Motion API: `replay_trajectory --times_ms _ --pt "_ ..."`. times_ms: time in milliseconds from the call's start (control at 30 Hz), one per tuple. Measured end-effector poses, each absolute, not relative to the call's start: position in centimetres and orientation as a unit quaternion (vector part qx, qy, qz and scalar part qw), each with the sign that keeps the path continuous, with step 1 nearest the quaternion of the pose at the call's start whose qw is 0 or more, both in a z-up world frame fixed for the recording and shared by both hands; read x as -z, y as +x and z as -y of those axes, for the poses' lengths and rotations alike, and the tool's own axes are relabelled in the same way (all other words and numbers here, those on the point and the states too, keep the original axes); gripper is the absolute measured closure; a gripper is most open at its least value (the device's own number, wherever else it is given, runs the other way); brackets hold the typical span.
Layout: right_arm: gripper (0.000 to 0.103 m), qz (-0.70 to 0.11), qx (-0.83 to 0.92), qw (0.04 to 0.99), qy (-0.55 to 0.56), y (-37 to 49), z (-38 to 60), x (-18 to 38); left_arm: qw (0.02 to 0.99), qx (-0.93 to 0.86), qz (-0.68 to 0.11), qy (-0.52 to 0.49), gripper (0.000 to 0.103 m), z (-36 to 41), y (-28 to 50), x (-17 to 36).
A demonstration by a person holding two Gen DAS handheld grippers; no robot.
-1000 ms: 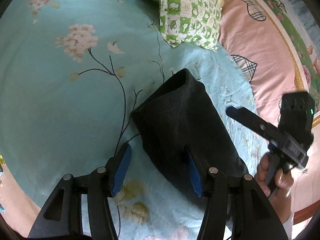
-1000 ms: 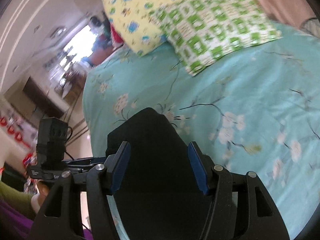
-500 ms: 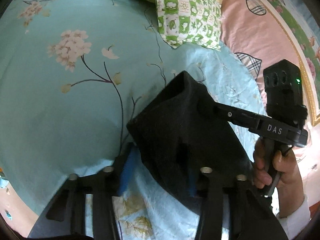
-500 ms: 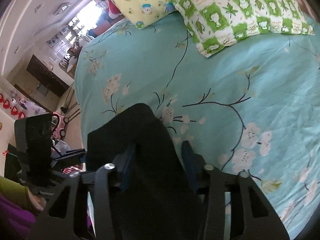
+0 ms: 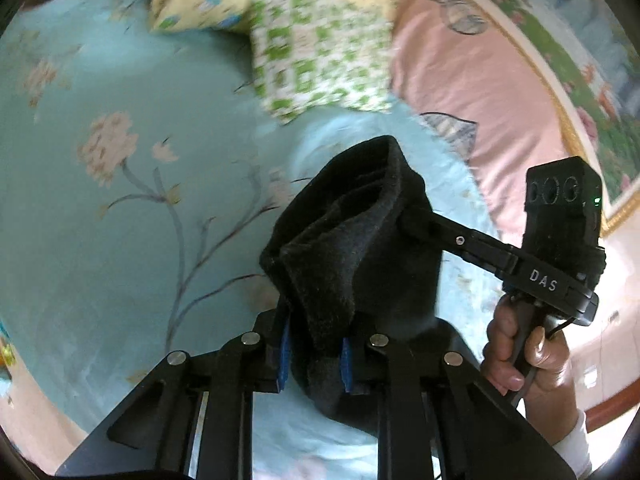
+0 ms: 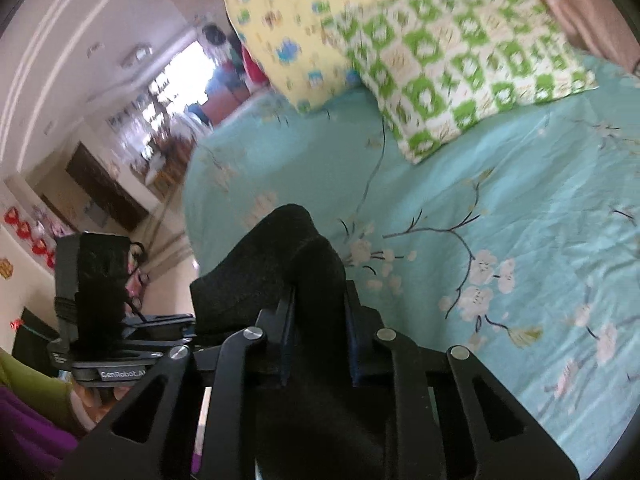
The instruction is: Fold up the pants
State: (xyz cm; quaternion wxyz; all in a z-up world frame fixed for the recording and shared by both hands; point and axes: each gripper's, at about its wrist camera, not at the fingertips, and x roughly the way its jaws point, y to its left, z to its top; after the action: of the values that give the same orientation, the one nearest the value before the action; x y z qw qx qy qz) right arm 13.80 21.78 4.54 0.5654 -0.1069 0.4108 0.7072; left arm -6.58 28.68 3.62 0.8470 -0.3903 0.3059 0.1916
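The black pants (image 5: pixel 352 240) are a folded bundle raised off the teal floral bedsheet (image 5: pixel 120 240). My left gripper (image 5: pixel 314 354) is shut on the bundle's near edge, with fabric bunched between its blue pads. My right gripper (image 6: pixel 318 340) is shut on the opposite edge of the pants (image 6: pixel 280 264). In the left wrist view the right gripper (image 5: pixel 416 220) reaches into the bundle from the right, held by a hand (image 5: pixel 520 344). In the right wrist view the left gripper (image 6: pixel 120 344) sits at lower left; its fingertips are hidden behind the fabric.
A green checked pillow (image 5: pixel 316 48) and a yellow pillow (image 5: pixel 200 4) lie at the head of the bed. A pink blanket (image 5: pixel 472 80) lies to the right. The bed's left edge and the room beyond (image 6: pixel 120 128) show in the right wrist view.
Both grippers have closed from open onto the pants. The bundle has lifted off the sheet and bunched up between them.
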Motion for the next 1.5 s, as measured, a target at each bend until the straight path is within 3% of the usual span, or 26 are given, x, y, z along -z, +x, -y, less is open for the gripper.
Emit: replay_trajectory --times_ms 633,1067,1500 --pt "0.081 -0.350 -0.689 0.633 0.039 15.4 -5.5 -9.1 0.912 -0.077 -0.300 -0.270 0.085 -15.8 -3.8 -11.6" --pt "0.082 -0.343 -0.641 0.676 0.120 17.0 5.4 -6.9 0.916 -0.001 -0.338 -0.216 0.085 -6.2 -0.1 -11.6" --pt "0.082 -0.352 -0.611 0.692 0.156 17.6 10.5 -3.5 0.909 0.021 -0.376 -0.181 0.085 -1.8 1.9 -9.3"
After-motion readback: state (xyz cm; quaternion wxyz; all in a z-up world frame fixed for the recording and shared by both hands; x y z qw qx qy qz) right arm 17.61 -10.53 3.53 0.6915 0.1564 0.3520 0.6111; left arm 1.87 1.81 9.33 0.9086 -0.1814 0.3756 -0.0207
